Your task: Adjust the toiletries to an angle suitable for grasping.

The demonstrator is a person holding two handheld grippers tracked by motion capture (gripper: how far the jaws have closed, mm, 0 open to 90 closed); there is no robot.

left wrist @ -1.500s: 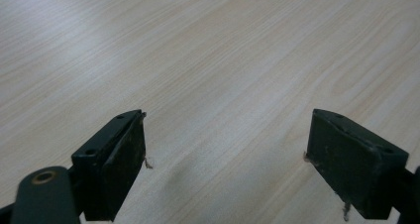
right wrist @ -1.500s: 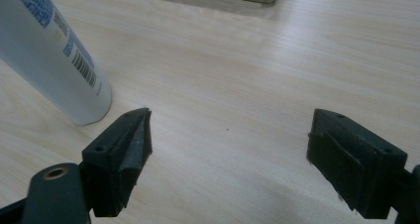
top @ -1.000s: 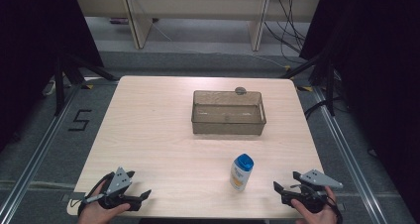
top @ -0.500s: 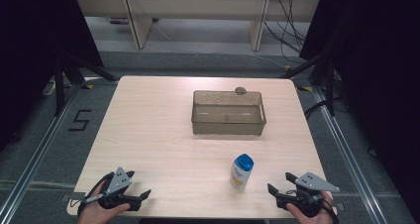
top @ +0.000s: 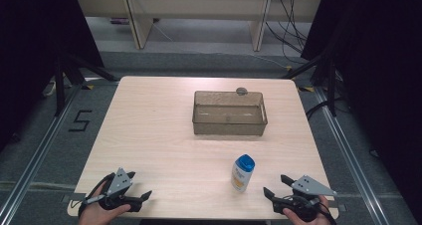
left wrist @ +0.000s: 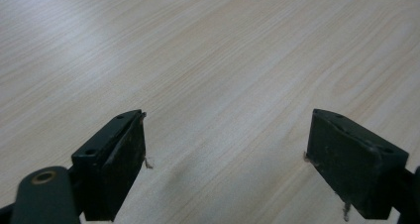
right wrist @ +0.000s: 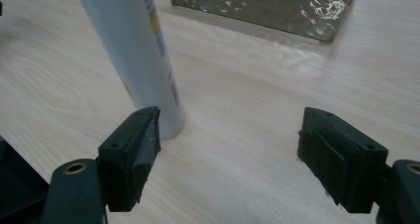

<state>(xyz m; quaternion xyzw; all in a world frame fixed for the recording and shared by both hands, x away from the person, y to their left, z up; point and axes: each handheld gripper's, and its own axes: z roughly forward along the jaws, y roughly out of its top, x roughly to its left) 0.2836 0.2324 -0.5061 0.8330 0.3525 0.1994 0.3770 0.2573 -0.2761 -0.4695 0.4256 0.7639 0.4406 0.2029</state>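
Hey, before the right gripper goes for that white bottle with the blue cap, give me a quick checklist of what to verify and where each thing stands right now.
1. Bottle upright on the table: ok.
2. Right gripper open wide enough: ok; its jaws have just been closing a little, yet stand apart with nothing between them.
3. Bottle lined up between the jaws: not ok; in the right gripper view it stands beyond the left-hand jaw, off centre.
4. Clear bin free to take the bottle: ok, it looks empty, apart from the bottle.
5. Left gripper out of the way: ok, open over bare wood near the table's front left.
6. Small round thing at the bin's far rim: cannot tell what it is.
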